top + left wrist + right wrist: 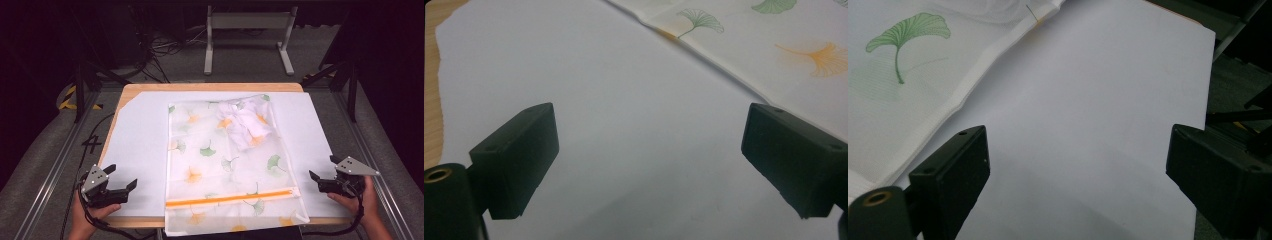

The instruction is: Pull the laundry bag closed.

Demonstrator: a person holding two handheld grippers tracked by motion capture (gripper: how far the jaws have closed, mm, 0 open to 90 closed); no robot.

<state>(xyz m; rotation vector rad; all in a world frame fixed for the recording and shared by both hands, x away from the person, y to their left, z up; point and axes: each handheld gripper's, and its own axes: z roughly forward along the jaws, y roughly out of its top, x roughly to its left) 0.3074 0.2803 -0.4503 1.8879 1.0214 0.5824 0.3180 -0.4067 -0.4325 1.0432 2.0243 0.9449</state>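
Observation:
A sheer white mesh bag (210, 165) printed with green and orange ginkgo leaves lies flat in the middle of the table, its orange zipper (230, 198) shut near the front edge. Inside its far right part sits a crumpled white cloth (245, 125). My left gripper (121, 176) rests open at the front left, apart from the bag's left edge (724, 65). At the front right my right gripper (322, 168) stands open, a short way off the bag's right edge (973, 75). Both sets of jaws hold nothing.
A white sheet (140, 130) covers the wooden table (210, 87). The bag's front end hangs over the table's front edge. Metal frame rails (55, 165) run along both sides. A white stand (247, 30) and cables lie on the floor beyond.

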